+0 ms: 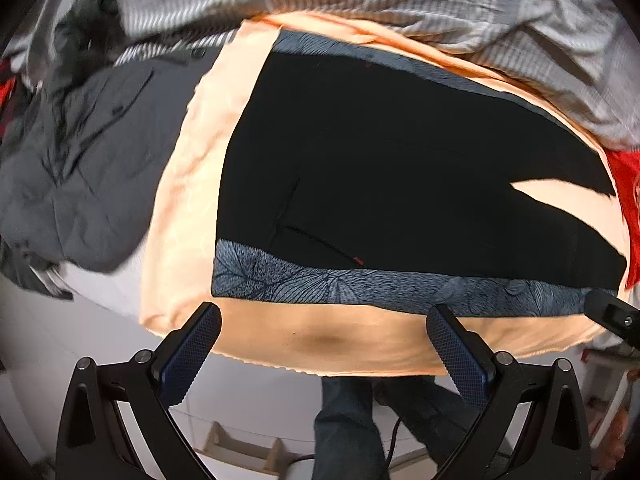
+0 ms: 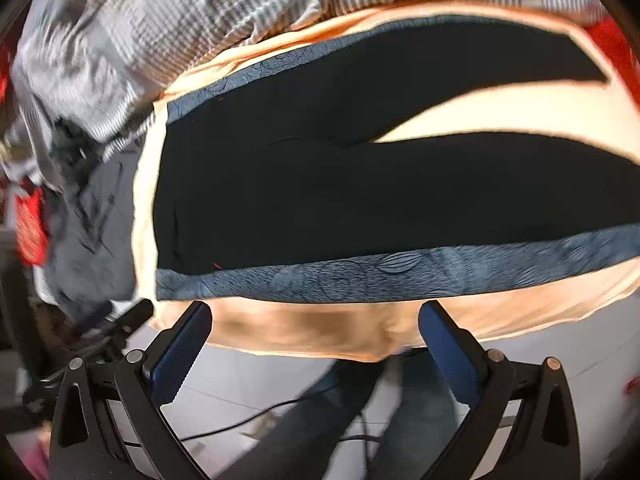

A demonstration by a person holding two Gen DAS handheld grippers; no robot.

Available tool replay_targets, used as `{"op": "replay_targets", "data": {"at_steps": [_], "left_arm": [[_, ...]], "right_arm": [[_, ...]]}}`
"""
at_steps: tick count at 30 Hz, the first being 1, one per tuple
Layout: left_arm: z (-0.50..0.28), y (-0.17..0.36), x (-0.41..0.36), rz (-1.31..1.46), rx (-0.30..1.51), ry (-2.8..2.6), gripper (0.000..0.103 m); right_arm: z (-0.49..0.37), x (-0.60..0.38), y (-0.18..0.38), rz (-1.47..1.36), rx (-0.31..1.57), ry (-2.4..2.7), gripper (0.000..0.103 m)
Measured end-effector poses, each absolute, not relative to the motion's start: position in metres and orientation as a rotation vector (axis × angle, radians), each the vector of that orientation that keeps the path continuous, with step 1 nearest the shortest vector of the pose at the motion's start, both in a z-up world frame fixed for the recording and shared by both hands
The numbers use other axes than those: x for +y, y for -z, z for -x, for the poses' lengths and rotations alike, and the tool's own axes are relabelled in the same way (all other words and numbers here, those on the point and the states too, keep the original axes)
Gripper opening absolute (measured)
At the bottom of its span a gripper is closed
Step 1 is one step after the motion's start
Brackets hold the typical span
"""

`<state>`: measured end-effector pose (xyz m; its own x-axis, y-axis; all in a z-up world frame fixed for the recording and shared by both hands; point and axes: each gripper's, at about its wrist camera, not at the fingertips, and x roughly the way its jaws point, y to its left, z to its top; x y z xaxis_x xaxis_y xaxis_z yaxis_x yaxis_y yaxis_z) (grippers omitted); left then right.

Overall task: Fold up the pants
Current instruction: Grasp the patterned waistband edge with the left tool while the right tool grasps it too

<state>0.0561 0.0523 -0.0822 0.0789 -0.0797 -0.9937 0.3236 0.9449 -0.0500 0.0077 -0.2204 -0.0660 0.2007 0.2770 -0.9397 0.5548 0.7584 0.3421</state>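
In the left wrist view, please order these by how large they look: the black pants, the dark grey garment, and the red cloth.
1. The black pants, spread flat on the peach sheet, fill the most area.
2. The dark grey garment, crumpled at the left.
3. The red cloth, only a strip at the right edge; the rest is out of frame.

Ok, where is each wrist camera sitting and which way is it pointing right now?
Left wrist: above the near edge of the bed, looking down at the pants' waist end; open left tongs, person's legs below.
Right wrist: same edge, looking along both pant legs; open right tongs, legs below.
Shared: pants, peach sheet, grey clothes, each other's tongs at frame edge.
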Motion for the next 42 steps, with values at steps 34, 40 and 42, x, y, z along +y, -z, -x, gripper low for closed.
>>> {"op": "replay_targets", "data": {"at_steps": [34, 40, 42], "left_arm": [[-0.038, 0.18, 0.077, 0.214, 1.589, 0.294, 0.086], [-0.051, 0.188, 0.089, 0.365, 1.622, 0.25, 0.086], [-0.053, 0.189, 0.092, 0.416, 1.618, 0.248, 0.086]], "right_arm": [[0.041, -0.262, 0.246, -1.613, 0.988, -0.038, 0.058], [0.032, -0.265, 0.236, -1.604, 0.998, -0.085, 0.05], [0.032, -0.264, 0.233, -1.61, 0.996, -0.095, 0.05]]}}
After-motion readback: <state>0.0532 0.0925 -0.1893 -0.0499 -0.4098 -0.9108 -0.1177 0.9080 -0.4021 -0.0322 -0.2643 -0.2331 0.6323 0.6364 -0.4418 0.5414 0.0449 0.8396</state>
